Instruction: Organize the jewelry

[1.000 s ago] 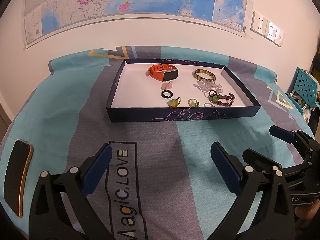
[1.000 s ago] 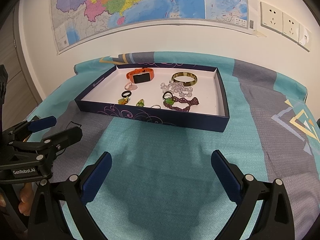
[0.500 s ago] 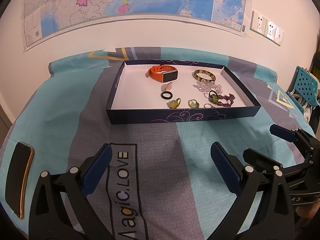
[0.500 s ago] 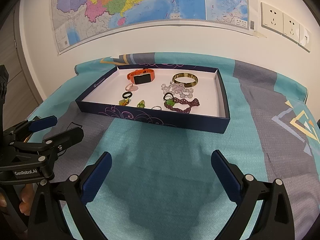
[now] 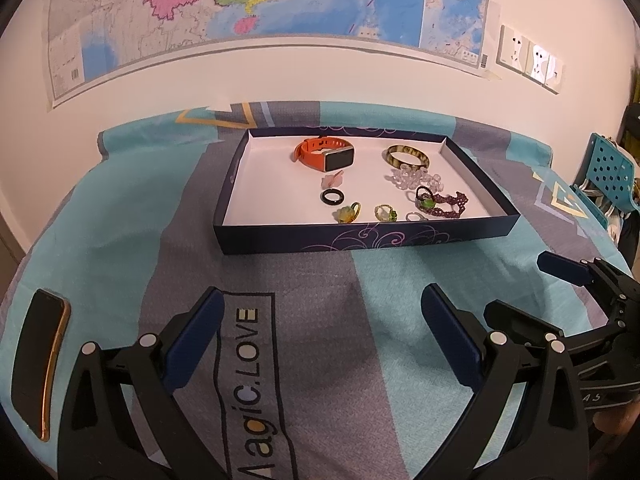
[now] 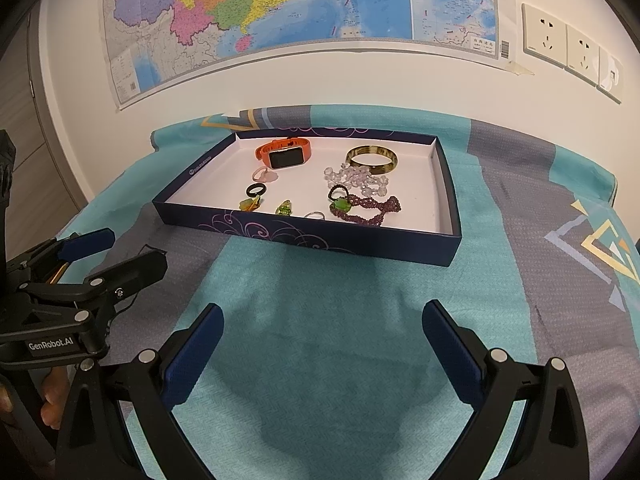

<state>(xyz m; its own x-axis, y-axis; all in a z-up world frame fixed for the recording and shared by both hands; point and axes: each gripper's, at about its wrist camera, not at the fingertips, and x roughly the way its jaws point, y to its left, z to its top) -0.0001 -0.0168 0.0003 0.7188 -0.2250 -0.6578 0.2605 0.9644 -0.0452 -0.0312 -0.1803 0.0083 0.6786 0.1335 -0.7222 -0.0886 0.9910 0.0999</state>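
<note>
We hold the left gripper (image 5: 320,332) and right gripper (image 6: 322,346) spread wide and empty over the near cloth (image 6: 340,360), while farther off the jewelry lies in the dark tray (image 5: 360,238), orange watch (image 5: 324,154) at its far side.

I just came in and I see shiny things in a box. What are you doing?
A person is tidying jewelry with a grabbing tool in each hand. The left tool and right tool are both open and empty, hovering over the bedspread in front of the dark box. Inside lie an orange watch, a bangle, clear beads, rings and a purple bracelet. Nothing is being held.
</note>
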